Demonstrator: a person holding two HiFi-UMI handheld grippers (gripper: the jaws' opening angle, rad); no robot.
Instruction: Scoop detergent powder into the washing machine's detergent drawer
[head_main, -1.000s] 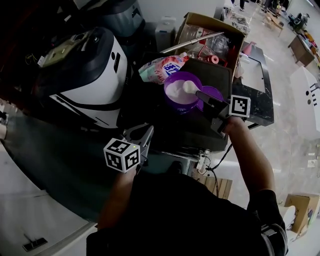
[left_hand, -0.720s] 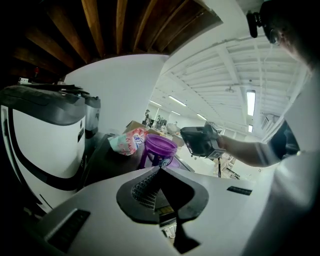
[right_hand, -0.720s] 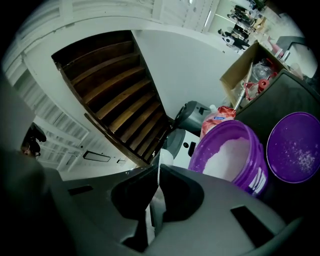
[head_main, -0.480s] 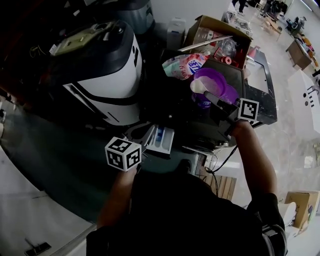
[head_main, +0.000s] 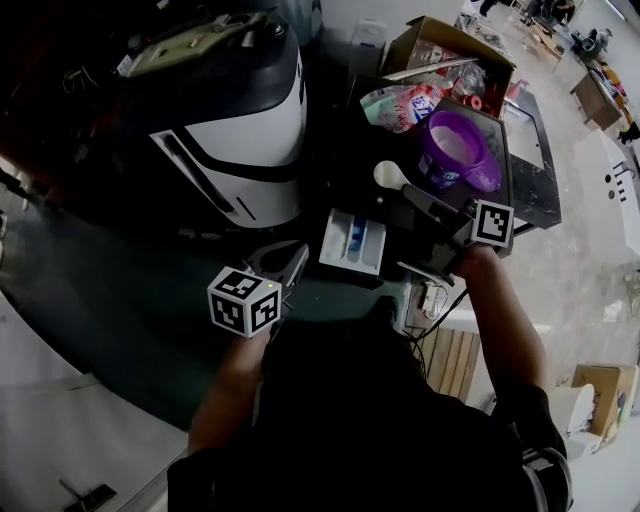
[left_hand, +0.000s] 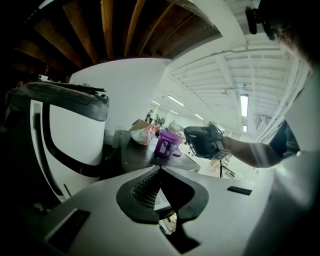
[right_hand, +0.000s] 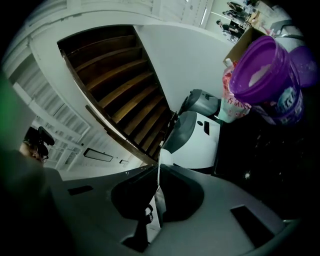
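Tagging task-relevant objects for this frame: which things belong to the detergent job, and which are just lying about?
Job: scoop heaped with powder, held in the right gripper; purple powder tub; open detergent drawer; washing machine.
Lying about: pink packet; cardboard box.

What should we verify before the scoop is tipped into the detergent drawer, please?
1. Detergent drawer open: ok.
2. Scoop loaded with white powder: ok.
3. Right hand-held gripper shut on the scoop handle: ok.
4. Scoop above a drawer compartment: not ok; it appears to sit beyond the drawer, toward the purple tub.
5. Left hand-held gripper shut, empty, beside the drawer and not touching it: ok.
6. Which compartment takes powder: cannot tell.
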